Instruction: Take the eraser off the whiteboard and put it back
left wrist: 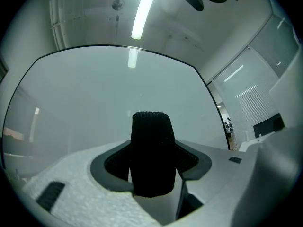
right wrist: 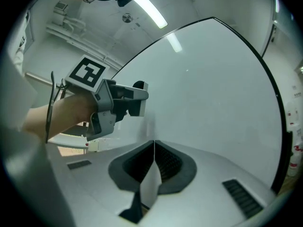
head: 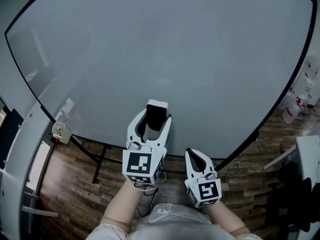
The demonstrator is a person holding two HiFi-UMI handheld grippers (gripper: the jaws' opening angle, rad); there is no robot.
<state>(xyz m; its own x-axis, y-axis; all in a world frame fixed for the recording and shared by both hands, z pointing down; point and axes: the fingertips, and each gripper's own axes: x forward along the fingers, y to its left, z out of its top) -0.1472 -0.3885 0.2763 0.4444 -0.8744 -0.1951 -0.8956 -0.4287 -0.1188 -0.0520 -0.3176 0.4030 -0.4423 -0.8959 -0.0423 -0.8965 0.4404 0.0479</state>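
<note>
Clamping the eraser (left wrist: 150, 150) across its narrow sides, the left gripper (head: 153, 125) held it close to the whiteboard (head: 165, 49), toward its near edge. The eraser looked light, felt-faced and slightly squashy. To the right, the right gripper (head: 196, 159) sat closed and empty.

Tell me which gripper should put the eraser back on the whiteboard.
Left. The left gripper is shut on the eraser, up by the whiteboard; the right gripper is shut on nothing and sits lower.

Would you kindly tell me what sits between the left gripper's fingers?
The eraser, black face toward the camera, clamped in the left gripper; the left gripper view shows it.
</note>
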